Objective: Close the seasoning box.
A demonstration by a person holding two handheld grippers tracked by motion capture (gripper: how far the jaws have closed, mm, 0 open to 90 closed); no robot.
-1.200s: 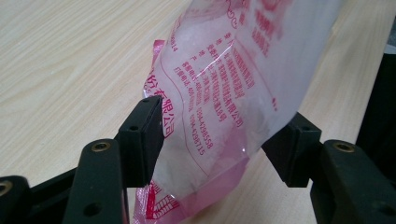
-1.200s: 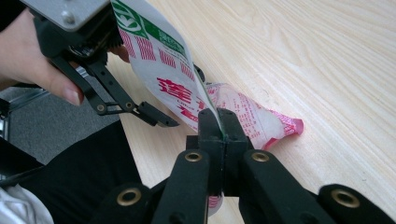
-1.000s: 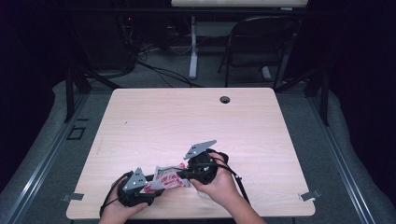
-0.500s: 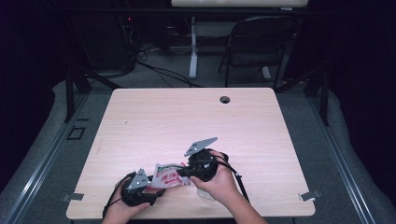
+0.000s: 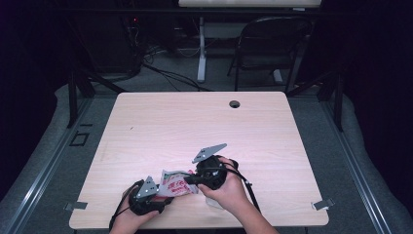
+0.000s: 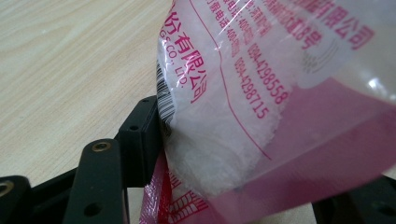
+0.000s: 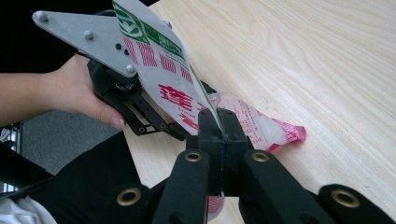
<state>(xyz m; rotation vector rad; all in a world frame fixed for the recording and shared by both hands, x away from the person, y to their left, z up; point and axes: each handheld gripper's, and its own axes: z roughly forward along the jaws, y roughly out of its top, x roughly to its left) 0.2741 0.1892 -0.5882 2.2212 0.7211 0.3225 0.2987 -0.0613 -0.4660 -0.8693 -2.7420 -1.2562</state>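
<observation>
Plastic bag (image 5: 173, 183) held between both grippers, just above table (image 5: 272, 131) near edge. Right gripper (image 7: 219, 123) jaws clamped on bag's edge. Left gripper (image 5: 146, 192) grips other end. Left gripper view, close up: white granules, red Chinese print, "CO., LTD.", barcode.

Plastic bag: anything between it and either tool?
Nothing visible. The right tool is shut on the plastic bag edge; the left tool grips its other end near the table front edge.
</observation>
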